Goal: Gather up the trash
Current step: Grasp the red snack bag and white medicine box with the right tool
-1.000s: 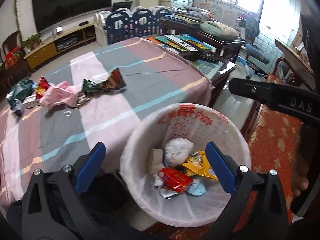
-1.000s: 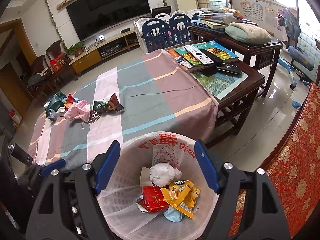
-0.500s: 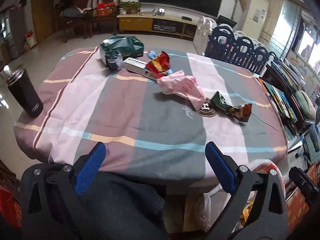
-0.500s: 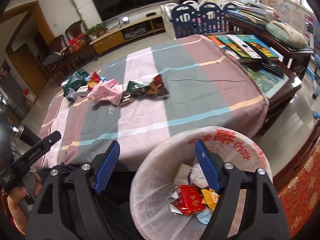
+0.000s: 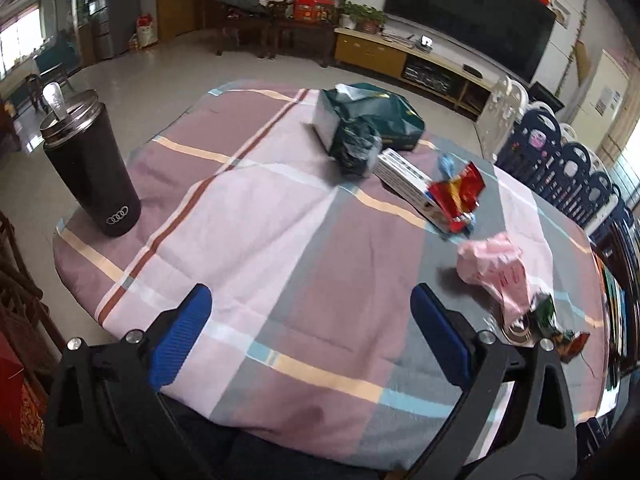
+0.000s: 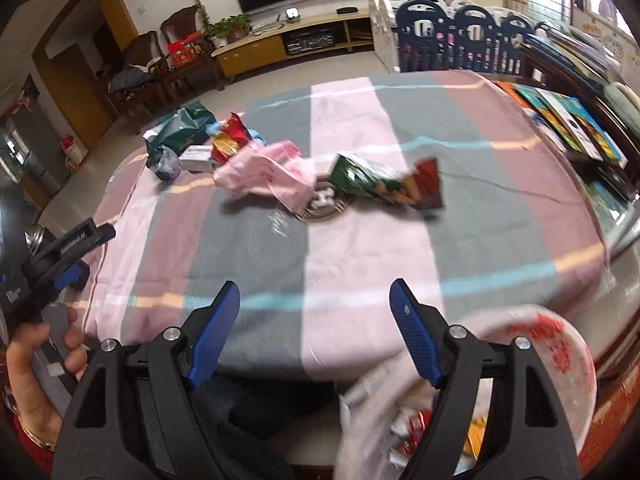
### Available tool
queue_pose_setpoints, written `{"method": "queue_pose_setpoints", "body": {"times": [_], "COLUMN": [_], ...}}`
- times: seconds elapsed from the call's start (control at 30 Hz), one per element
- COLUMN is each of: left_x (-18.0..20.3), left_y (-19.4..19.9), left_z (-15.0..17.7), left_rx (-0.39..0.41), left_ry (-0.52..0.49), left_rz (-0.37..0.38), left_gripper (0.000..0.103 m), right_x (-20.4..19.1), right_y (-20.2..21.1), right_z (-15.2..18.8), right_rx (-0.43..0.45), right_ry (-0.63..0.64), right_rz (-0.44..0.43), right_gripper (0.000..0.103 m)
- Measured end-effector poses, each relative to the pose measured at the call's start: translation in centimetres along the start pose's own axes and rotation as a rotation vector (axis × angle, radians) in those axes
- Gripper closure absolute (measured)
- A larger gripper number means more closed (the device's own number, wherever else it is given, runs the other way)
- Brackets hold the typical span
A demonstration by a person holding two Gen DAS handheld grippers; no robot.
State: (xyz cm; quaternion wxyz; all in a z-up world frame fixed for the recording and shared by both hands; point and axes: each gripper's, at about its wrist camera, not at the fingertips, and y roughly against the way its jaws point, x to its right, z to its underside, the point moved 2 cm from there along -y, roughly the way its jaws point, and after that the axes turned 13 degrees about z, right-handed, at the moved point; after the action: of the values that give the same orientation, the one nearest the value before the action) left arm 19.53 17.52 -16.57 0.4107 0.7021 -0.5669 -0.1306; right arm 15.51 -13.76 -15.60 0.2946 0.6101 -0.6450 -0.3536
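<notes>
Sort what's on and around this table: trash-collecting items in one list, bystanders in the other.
Job items: pink crumpled wrapper, green snack bag, red snack wrapper, crumpled dark green bag, lined trash bin, left gripper, right gripper.

Bystanders: black tumbler, picture books, white box, round coaster.

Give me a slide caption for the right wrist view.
Open right gripper above striped tablecloth, wrappers ahead, trash basket below.
</notes>
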Motion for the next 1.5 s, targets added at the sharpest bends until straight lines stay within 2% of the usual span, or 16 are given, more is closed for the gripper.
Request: {"method": "queue_pose_setpoints", "body": {"times": [0.1,0.23,0.33,0.5,0.53,0.57,0.7,0.8,0.9,0.93,1.0,1.03,1.17,1.2,1.4,1.5], "left_x": [-2.9,-6.3,-7.5,-7.0,-7.0,-7.1,-8.0,-9.2,-10.0,-10.2,-10.2,-10.1,-9.5,-9.4,-8.4,-7.7], "left_y": [-0.5,-2.1,-2.4,-3.0,-3.1,-3.2,-3.5,-3.1,-2.7,-2.6,-2.6,-2.6,-3.2,-3.4,-4.0,-4.3], "left_z": [-0.4,0.0,0.1,0.3,0.3,0.4,0.6,1.0,1.1,1.1,1.1,1.0,1.2,1.3,1.5,1.6], "left_rx": [0.065,0.022,0.019,-0.005,-0.009,-0.014,-0.019,-0.003,0.012,0.018,0.022,0.018,-0.014,-0.021,-0.054,-0.071], "left_ry": [0.05,0.189,0.256,0.238,0.238,0.243,0.312,0.375,0.411,0.415,0.415,0.41,0.395,0.393,0.379,0.362], "left_rz": [-0.044,-0.01,0.02,0.047,0.05,0.053,0.051,0.038,0.022,0.018,0.019,0.023,0.052,0.059,0.093,0.109], "left_gripper": [0.004,0.004,0.004,0.004,0.004,0.004,0.004,0.004,0.004,0.004,0.004,0.004,0.004,0.004,0.004,0.004], "right_x": [-2.4,-5.8,-8.6,-10.8,-11.1,-11.4,-13.4,-15.9,-17.7,-17.6,-16.9,-16.3,-14.8,-14.3,-14.8,-15.6], "right_y": [-2.0,-6.0,-10.2,-15.8,-16.1,-16.1,-14.7,-11.9,-9.0,-8.2,-7.2,-7.1,-9.5,-10.8,-17.0,-20.6], "right_z": [-3.7,-8.0,-10.2,-10.4,-10.0,-9.6,-7.1,-5.4,-5.1,-5.7,-7.6,-8.7,-13.3,-14.4,-17.7,-18.7], "right_rx": [0.059,0.061,0.023,-0.082,-0.09,-0.102,-0.178,-0.229,-0.198,-0.175,-0.134,-0.103,0.011,0.012,0.046,-0.039], "right_ry": [0.058,0.107,0.166,0.202,0.21,0.218,0.259,0.357,0.44,0.421,0.334,0.285,0.147,0.111,0.07,0.072], "right_rz": [0.038,0.014,0.027,0.067,0.06,0.049,-0.105,-0.339,-0.399,-0.424,-0.472,-0.453,-0.11,-0.074,0.068,0.068], "right_gripper": [0.027,0.025,0.021,0.021,0.028,0.047,0.057,0.057,0.041,0.032,0.028,0.026,0.019,0.019,0.016,0.015]}}
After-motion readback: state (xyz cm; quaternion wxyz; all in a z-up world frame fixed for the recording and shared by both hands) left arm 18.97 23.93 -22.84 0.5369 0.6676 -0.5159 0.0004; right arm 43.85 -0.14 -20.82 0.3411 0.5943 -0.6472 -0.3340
